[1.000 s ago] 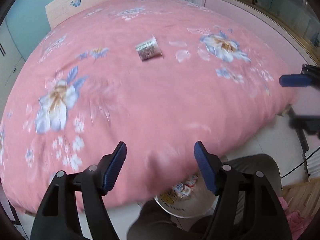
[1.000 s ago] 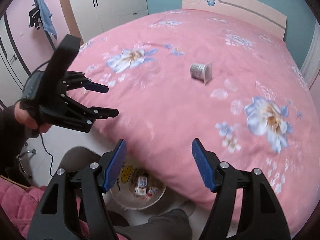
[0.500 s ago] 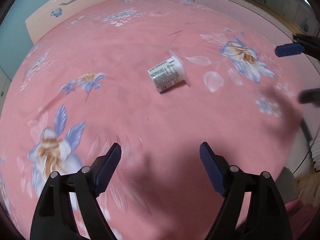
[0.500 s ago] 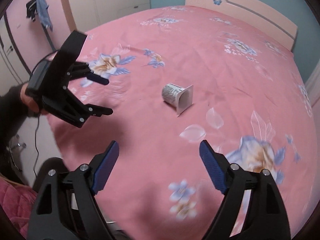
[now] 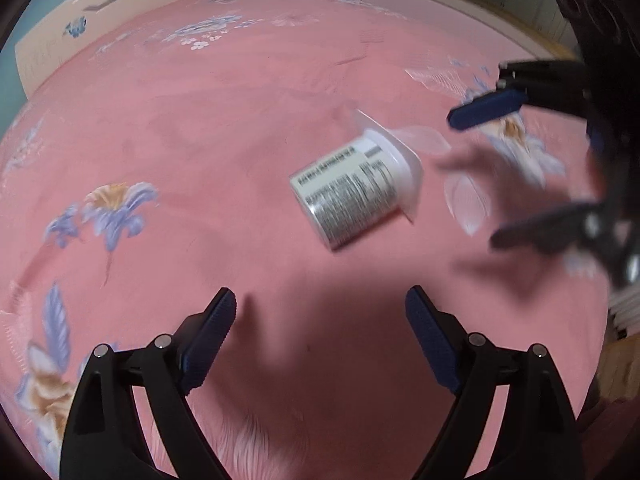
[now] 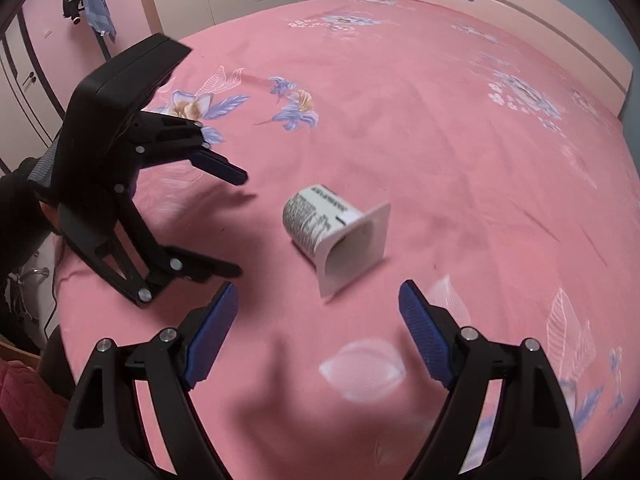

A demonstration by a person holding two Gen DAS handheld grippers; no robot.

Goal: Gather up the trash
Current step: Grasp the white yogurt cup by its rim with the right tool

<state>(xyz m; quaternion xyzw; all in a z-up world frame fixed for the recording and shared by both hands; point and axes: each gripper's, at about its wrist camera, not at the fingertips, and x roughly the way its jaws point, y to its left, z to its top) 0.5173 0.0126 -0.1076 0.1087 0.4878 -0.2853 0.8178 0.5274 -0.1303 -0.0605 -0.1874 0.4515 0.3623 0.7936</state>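
Pink bedspread [image 5: 224,128]: soft and yielding, so I should come down gently over the cup [image 5: 354,192], spanning its printed wall, not its flared rim.
Cup: on its side mid-bed, far from every edge, mouth toward my right gripper [image 6: 318,306].
Left gripper [image 5: 320,312]: jaws wide after just opening further, empty, short of the cup.
Right gripper: wide, empty, touching nothing.
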